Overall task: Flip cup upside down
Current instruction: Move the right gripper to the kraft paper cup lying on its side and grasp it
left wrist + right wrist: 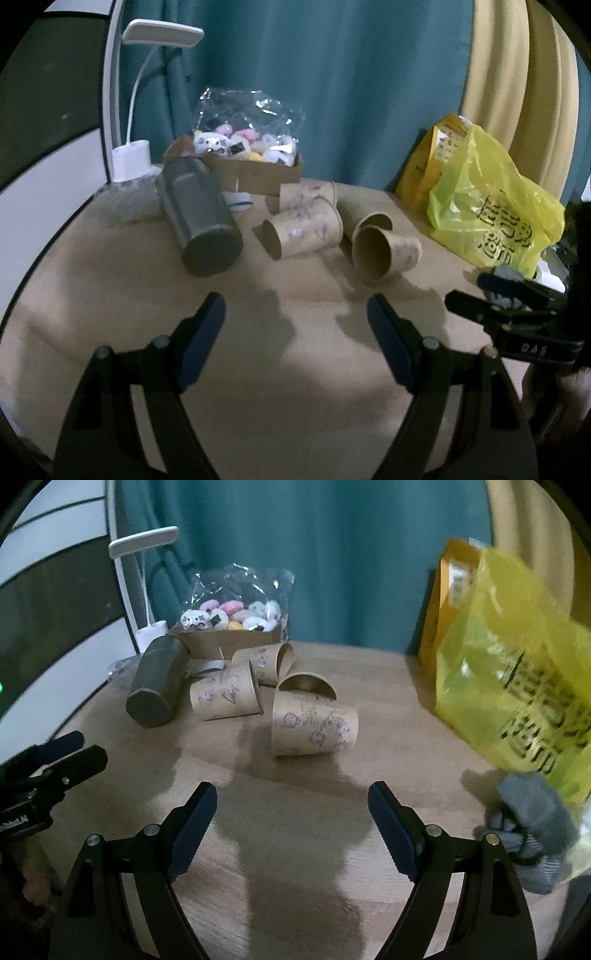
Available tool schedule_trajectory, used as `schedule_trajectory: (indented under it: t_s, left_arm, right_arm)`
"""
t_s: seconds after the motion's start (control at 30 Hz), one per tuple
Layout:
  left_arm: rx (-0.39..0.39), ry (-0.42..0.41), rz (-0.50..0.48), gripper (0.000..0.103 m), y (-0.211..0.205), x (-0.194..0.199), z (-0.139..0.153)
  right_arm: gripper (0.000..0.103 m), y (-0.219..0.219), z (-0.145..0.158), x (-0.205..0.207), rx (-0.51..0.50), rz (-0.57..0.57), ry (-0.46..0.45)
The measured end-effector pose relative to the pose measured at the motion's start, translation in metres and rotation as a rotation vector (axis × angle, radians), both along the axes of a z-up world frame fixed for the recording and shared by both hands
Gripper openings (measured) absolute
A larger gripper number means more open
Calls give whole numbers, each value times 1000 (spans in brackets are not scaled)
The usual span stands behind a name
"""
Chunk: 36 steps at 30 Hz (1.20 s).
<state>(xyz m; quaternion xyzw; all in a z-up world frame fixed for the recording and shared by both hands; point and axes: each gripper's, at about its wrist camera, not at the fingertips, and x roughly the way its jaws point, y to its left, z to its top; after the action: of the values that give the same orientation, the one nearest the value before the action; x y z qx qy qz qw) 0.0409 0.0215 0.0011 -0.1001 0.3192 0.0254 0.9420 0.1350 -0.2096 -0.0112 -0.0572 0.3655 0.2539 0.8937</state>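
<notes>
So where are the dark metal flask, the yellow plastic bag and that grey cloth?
Dark metal flask point(201, 218): left wrist view, on its side wall.
Yellow plastic bag point(517, 686): right wrist view, on its printed front.
Grey cloth point(532, 834): right wrist view, on the middle of the bundle.

Bare tabletop point(295, 830) stretches in front of both open hand-held grippers, so the near approach is free. Farther back, four paper cups point(314, 727) lie on their sides in a tight cluster, some touching. A grey cylinder point(157, 685) lies just left of them, a cardboard box point(225, 642) of toys and a lamp point(131, 162) behind. On the right, a yellow bag point(517, 686) crowds the edge (a grey cloth point(532, 827) lies below it).
</notes>
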Motion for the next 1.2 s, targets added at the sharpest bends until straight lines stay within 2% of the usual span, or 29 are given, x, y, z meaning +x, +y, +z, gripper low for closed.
schedule_trajectory:
  t_s: [0.17,0.33,0.67,0.87,1.2]
  left_arm:
    - [-5,10,-1,81,6,23,9]
    - [16,64,-19,81,9,53,12]
    - [8,110,-19,81,23,99,4]
    - [-5,123,-12,81,32,121,-4]
    - [-23,123,-8,81,38,135,-6]
  right_arm:
    - [86,-4,7,27,-8,-4,57]
    - [86,3,18,56,-21,19,83]
    - [86,33,24,142,-44,98,194]
    - [86,64,7,192,-132,176,295]
    - [85,111,-19,249,-210,277,452]
